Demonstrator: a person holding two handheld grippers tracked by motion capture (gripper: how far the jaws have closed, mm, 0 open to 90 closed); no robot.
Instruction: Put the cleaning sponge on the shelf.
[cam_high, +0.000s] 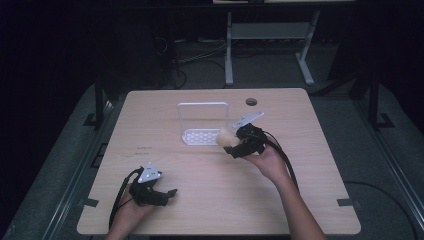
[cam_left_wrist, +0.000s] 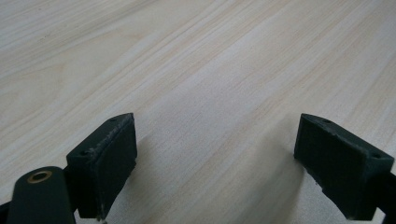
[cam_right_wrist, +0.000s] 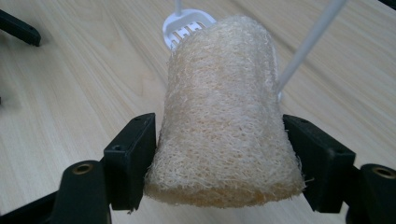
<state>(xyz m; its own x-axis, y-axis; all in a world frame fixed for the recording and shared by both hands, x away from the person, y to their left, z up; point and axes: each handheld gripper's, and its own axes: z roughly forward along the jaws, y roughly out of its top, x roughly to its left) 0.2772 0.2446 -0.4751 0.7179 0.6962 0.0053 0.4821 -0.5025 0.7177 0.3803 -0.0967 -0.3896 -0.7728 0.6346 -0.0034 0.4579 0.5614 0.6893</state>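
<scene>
A pale, fibrous loofah sponge (cam_right_wrist: 224, 116) is pinched at its wide end between both jaws of my right gripper (cam_right_wrist: 219, 158). From above, the right gripper (cam_high: 231, 141) holds the loofah (cam_high: 225, 137) just above the table, at the right end of a white rack (cam_high: 202, 136) with a tall wire handle. The rack's slotted base (cam_right_wrist: 187, 25) lies behind the sponge. My left gripper (cam_high: 170, 194) rests near the table's front left, and its jaws (cam_left_wrist: 215, 163) stand wide apart over bare wood.
The light wooden table (cam_high: 220, 200) has a round cable hole (cam_high: 251, 101) at its back right. A white desk frame (cam_high: 270, 35) stands on the floor beyond the far edge. Cables trail from both grippers toward the person.
</scene>
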